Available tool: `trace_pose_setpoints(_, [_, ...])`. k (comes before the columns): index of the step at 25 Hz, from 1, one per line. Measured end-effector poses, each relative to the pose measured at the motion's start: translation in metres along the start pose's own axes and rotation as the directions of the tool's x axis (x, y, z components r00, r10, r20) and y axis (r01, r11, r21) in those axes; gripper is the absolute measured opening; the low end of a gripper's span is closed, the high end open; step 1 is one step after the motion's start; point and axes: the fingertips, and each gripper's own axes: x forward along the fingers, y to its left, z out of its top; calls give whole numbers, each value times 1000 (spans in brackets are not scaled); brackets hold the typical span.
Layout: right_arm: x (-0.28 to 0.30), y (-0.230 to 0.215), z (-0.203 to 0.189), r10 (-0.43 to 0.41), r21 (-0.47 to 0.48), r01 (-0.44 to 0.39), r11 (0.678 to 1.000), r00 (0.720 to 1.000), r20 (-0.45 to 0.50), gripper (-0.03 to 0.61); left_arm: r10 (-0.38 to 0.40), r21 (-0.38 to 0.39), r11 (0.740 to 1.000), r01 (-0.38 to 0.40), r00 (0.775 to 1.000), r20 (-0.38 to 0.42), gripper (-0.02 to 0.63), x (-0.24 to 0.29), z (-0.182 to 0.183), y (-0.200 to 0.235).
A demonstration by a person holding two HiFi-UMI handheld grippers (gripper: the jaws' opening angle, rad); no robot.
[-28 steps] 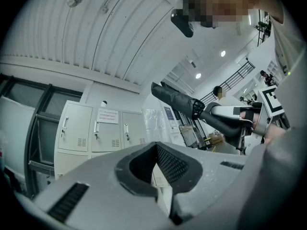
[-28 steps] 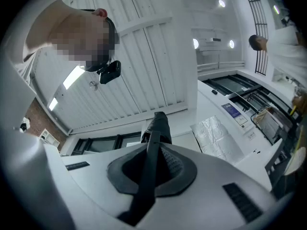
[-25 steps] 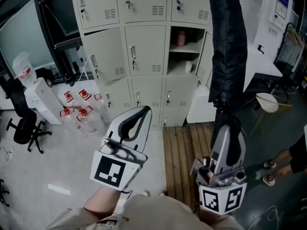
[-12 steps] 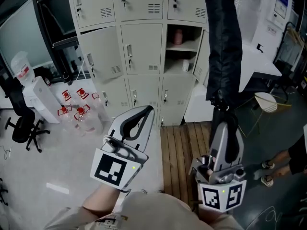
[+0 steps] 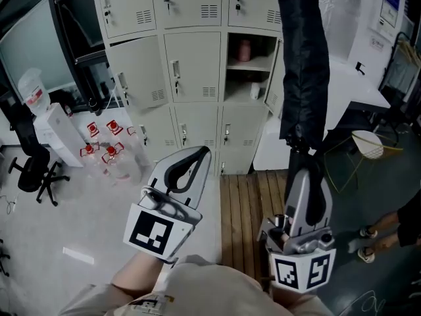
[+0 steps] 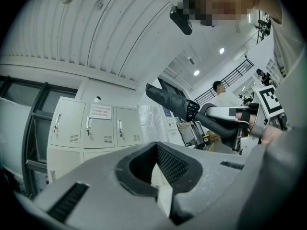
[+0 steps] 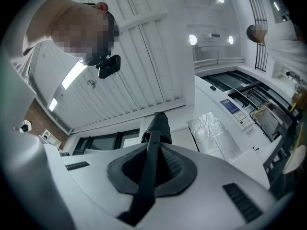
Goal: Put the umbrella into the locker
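A folded black umbrella stands upright at the right of the head view, its canopy rising in front of the lockers. My right gripper is shut on its lower end. In the right gripper view the dark shaft runs between the jaws of the right gripper. The open locker shows behind and left of the umbrella, door swung right, a pink bottle on its upper shelf. My left gripper is shut and empty, pointing at the lower lockers. The left gripper view shows the left gripper shut and the umbrella beyond.
Grey lockers fill the back wall. Water jugs with red caps stand on the floor at the left beside a dispenser and an office chair. A wooden strip lies before the lockers. A person's feet are at the right.
The umbrella and my right gripper have drifted slightly left and up against the lockers. The left gripper stays where it was, still shut.
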Motion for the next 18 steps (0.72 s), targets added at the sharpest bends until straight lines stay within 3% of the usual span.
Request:
trace_pose_setpoints(10, [1, -15, -13, 22, 29, -21, 999, 999, -32, 15, 12, 38, 999, -11, 999, -30, 8, 8, -12, -9])
trace_pose_setpoints(18, [16, -20, -42, 15, 10, -14, 1000, 997, -79, 15, 18, 21, 1000, -17, 999, -29, 8, 19, -31, 6])
